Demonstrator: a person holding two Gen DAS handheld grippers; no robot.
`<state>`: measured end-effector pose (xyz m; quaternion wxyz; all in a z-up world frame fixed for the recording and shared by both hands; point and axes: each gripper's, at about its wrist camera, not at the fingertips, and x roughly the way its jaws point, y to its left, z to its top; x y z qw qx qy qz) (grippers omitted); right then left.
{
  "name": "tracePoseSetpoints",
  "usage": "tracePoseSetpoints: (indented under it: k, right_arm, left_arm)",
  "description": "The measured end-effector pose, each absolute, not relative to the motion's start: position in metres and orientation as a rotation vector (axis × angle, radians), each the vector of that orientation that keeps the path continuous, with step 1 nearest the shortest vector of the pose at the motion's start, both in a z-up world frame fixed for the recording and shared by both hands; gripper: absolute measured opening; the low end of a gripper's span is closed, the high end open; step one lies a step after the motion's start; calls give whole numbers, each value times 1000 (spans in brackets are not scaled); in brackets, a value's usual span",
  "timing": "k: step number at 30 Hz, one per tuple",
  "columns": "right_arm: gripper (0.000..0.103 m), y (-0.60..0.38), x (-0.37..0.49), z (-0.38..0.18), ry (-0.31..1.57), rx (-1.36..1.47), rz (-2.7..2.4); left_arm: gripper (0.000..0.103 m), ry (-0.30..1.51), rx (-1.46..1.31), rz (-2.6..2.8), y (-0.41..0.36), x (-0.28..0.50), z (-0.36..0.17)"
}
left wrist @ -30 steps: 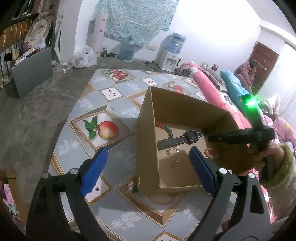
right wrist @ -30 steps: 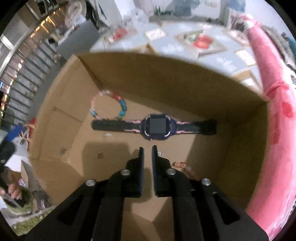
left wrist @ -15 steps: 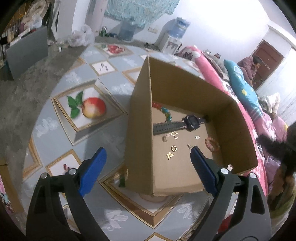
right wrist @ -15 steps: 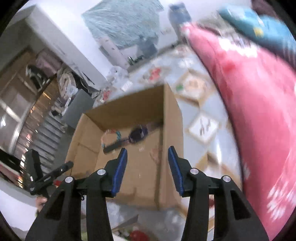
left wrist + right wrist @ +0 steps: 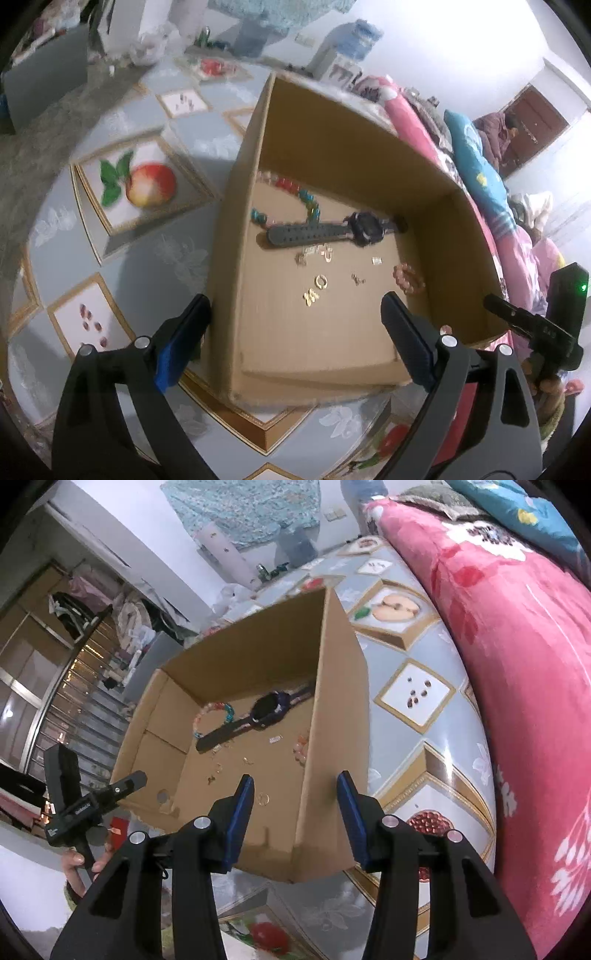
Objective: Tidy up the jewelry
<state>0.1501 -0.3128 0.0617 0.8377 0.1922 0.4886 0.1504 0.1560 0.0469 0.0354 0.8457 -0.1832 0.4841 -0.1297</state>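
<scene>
Left gripper (image 5: 293, 326) wide, empty, straddling box's (image 5: 354, 155) left wall. Right gripper (image 5: 295, 805) parted, empty, astride the right wall. Watch (image 5: 364, 229) and beads (image 5: 295, 192) lying on box floor, far side.

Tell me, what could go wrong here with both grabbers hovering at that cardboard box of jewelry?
The right gripper straddles the cardboard box's side wall; closing or pulling might tip the box and scatter the pieces. The tiny gold earrings lie loose on the floor, easy to fumble. The beaded bracelet sits against the watch, so grabbing one may drag the other.
</scene>
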Motion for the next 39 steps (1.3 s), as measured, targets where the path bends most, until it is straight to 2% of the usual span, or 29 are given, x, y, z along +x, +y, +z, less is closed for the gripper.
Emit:
tracePoseSetpoints:
  k: [8, 17, 25, 31, 32, 37, 39]
  right_arm:
    - [47, -311, 126, 72, 991, 403, 343]
    - [47, -310, 64, 66, 988, 402, 354]
    - [47, -312, 38, 47, 987, 424, 341]
    - [47, -313, 19, 54, 918, 424, 347]
    - [48, -313, 15, 57, 900, 412, 340]
    - [68, -308, -15, 66, 828, 331, 255]
    - [72, -305, -27, 65, 811, 292, 205]
  left_arm:
    - [89, 987, -360, -257, 50, 136, 52]
    - [89, 1004, -348, -273, 51, 77, 45]
    - [89, 1040, -335, -264, 49, 54, 29]
    - [90, 937, -279, -246, 48, 31, 35]
    - [90, 910, -261, -233, 47, 26, 38]
    - [93, 793, -184, -168, 49, -3, 56]
    - [93, 773, -181, -151, 52, -14, 59]
